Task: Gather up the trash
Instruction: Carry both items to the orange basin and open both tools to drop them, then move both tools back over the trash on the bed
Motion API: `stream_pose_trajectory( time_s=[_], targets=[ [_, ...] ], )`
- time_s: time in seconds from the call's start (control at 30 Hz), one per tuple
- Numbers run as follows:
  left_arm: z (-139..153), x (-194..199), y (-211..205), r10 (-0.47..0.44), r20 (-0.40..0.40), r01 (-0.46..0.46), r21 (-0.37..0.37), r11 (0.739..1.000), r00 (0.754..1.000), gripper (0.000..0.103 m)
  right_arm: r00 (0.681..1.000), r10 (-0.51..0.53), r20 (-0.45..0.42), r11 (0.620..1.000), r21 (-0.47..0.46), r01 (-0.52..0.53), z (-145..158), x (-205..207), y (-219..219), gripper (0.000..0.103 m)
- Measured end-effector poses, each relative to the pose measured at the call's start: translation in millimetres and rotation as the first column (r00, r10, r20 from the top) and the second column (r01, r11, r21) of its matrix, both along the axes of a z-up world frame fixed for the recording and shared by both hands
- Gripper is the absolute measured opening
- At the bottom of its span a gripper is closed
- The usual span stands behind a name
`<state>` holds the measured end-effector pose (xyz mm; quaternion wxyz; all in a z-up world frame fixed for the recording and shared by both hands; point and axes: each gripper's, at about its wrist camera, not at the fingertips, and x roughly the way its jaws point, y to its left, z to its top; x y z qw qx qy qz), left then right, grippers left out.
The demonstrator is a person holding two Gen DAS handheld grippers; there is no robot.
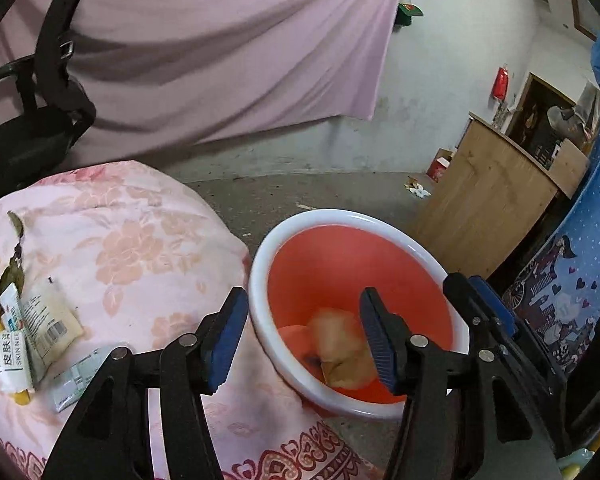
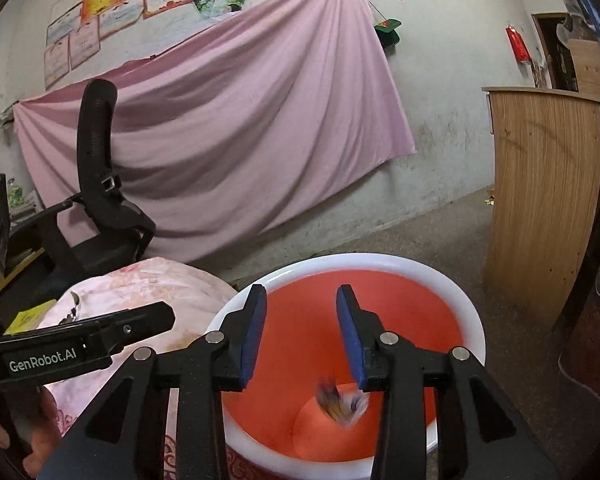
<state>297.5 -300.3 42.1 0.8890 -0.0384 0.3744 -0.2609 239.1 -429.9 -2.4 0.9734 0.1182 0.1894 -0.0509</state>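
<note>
Blue-padded jaws of the right gripper (image 2: 301,332) stand spread and empty above the red bin with a white rim (image 2: 474,332), and a blurred, crumpled wrapper (image 2: 342,402) shows deep inside it. From the left wrist view the left gripper (image 1: 304,338) is likewise spread wide and empty, straddling the bin's near rim (image 1: 260,320), with a tan crumpled piece (image 1: 340,346) lying at the bottom. Just left of the bin sits a table under a pink floral cloth (image 1: 132,248), where more trash remains: a white-and-green tube (image 1: 14,340), a flat pale sachet (image 1: 54,322) beside it, and a small packet (image 1: 76,380) near the left finger. Bare concrete floor (image 1: 260,196) runs back to a stained white wall hung with a pink sheet (image 2: 228,120). A black office chair (image 2: 100,208) stands behind the table, a wooden cabinet (image 2: 548,208) at right.
</note>
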Motion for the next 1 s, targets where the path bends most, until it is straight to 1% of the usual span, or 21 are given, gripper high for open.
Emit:
stream_pose_trajectory(
  time_s=[0.07,0.1,0.17,0.23,0.3,0.37,0.4,0.43,0.47,0.5,0.53,0.6,0.67,0.7,0.73,0.83,1.0],
  targets=[
    [2.6,-2.1,7.7,0.019,0.015,-0.018,-0.011,1.0,1.0,0.052,1.0,0.003,0.012,1.0,-0.002,-0.003,2.5,-2.8,1.5,0.035],
    [5.6,-4.9,13.1,0.032,0.034,-0.032,-0.014,0.999,0.999,0.053,1.0,0.006,0.019,1.0,-0.002,-0.006,3.4,-3.2,1.6,0.035],
    [9.6,-11.2,19.9,0.058,0.067,-0.057,-0.02,0.998,0.996,0.06,0.999,0.013,0.04,1.0,-0.002,-0.013,7.4,-6.0,4.6,0.037],
    [14.0,-17.3,32.6,0.09,0.103,-0.087,-0.034,0.996,0.991,0.063,0.997,0.023,0.071,1.0,-0.008,-0.022,13.0,-10.2,9.5,0.044],
    [19.1,-23.9,46.7,0.12,0.135,-0.116,-0.042,0.992,0.983,0.065,0.994,0.034,0.102,0.999,-0.014,-0.033,19.1,-12.9,15.4,0.048],
    [21.8,-27.4,57.3,0.148,0.162,-0.142,-0.045,0.989,0.976,0.074,0.99,0.048,0.133,0.999,-0.022,-0.045,25.6,-15.7,23.4,0.048],
    [25.5,-32.9,67.3,0.17,0.189,-0.163,-0.054,0.985,0.967,0.082,0.987,0.056,0.148,0.998,-0.027,-0.052,29.0,-16.9,28.2,0.049],
    [26.4,-35.9,73.3,0.184,0.207,-0.175,-0.062,0.983,0.961,0.087,0.984,0.064,0.165,0.998,-0.031,-0.059,32.6,-18.3,33.7,0.054],
    [29.3,-40.5,82.0,0.202,0.231,-0.19,-0.075,0.979,0.952,0.089,0.981,0.069,0.18,0.997,-0.036,-0.064,35.3,-19.3,38.6,0.059],
    [31.5,-45.4,91.5,0.222,0.253,-0.206,-0.088,0.975,0.942,0.093,0.977,0.076,0.198,0.997,-0.04,-0.07,38.0,-21.1,43.7,0.071],
    [33.1,-49.2,99.8,0.239,0.268,-0.221,-0.097,0.971,0.933,0.095,0.972,0.085,0.218,0.996,-0.045,-0.077,40.5,-22.9,49.1,0.077],
    [35.9,-58.2,118.6,0.281,0.304,-0.26,-0.11,0.959,0.91,0.096,0.964,0.106,0.243,0.994,-0.055,-0.095,44.9,-25.0,59.5,0.079],
    [39.0,-68.4,138.4,0.328,0.345,-0.305,-0.122,0.945,0.88,0.099,0.954,0.128,0.27,0.992,-0.057,-0.117,48.2,-26.7,69.8,0.088],
    [39.9,-71.7,146.9,0.344,0.357,-0.319,-0.128,0.939,0.869,0.101,0.948,0.14,0.285,0.99,-0.053,-0.13,49.5,-27.7,74.9,0.097],
    [40.1,-76.2,156.1,0.36,0.37,-0.334,-0.135,0.933,0.857,0.101,0.942,0.151,0.3,0.989,-0.05,-0.142,50.5,-29.2,78.9,0.103],
    [41.6,-89.8,184.5,0.409,0.41,-0.381,-0.154,0.912,0.815,0.101,0.927,0.182,0.328,0.983,-0.061,-0.171,55.0,-29.7,95.4,0.103],
    [42.8,-105.7,219.4,0.457,0.474,-0.446,-0.144,0.883,0.753,0.101,0.908,0.225,0.354,0.974,-0.077,-0.212,58.3,-28.0,123.8,0.103]
  ],
)
